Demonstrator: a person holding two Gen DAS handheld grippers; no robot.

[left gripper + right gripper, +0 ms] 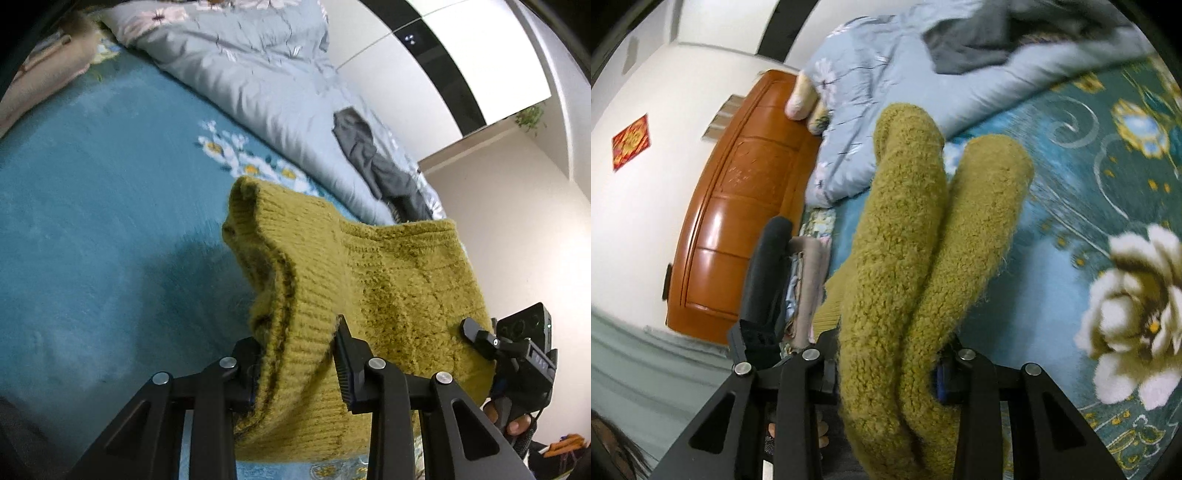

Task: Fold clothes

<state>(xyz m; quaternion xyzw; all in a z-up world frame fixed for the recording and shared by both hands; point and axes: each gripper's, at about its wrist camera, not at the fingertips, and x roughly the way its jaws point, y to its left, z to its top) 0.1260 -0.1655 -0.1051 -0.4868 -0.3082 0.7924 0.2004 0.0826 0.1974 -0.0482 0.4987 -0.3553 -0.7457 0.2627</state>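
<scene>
An olive-green knitted sweater (388,280) hangs between both grippers above a teal floral bed cover (92,221). My left gripper (295,354) is shut on the sweater's ribbed edge. My right gripper (890,365) is shut on a thick bunch of the same sweater (905,240), whose two fuzzy folds rise in front of the camera. The right gripper also shows in the left wrist view (476,332), at the sweater's far corner. The fingertips of both grippers are partly buried in the knit.
A light blue quilt (258,85) is piled along the far side of the bed with a dark grey garment (376,166) on it. A wooden headboard (738,206) and pillows (803,98) stand at the bed's end. Folded clothes (809,280) lie near it.
</scene>
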